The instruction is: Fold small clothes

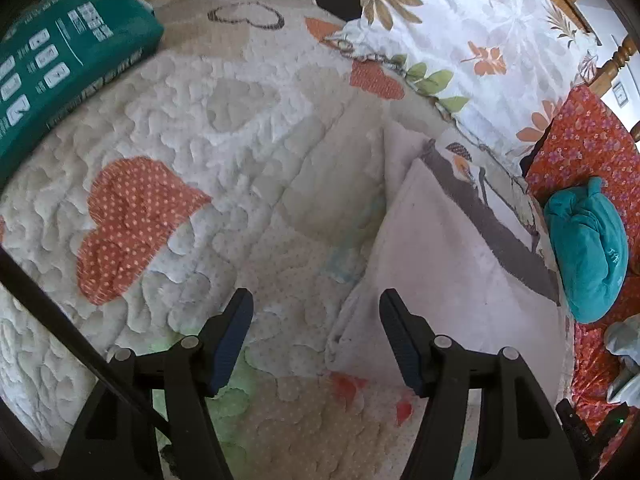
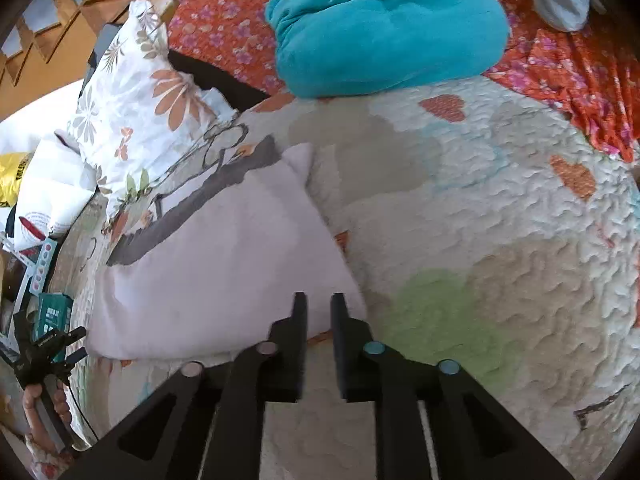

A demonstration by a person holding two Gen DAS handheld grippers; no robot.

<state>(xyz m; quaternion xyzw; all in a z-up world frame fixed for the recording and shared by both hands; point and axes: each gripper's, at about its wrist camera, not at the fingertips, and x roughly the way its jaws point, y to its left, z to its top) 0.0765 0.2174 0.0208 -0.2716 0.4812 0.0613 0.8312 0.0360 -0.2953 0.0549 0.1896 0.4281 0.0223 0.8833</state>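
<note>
So the left gripper [image 1: 316,336] has its fingers wide apart with nothing between them, and the pale pink garment [image 1: 448,272] lies flat on the quilted bed [image 1: 208,128] just ahead of its right finger. The right gripper [image 2: 319,308] has its fingers nearly together over the garment's near corner, though I can't tell if they're actually pinching cloth. I'd grab only the top layer at the edge and keep the fold square.

white garment [image 2: 224,264]: 1 | teal bundle [image 2: 384,28]: 1 | floral pillow [image 1: 472,40]: 1 | teal package [image 1: 60,68]: 1 | tools: 2
</note>
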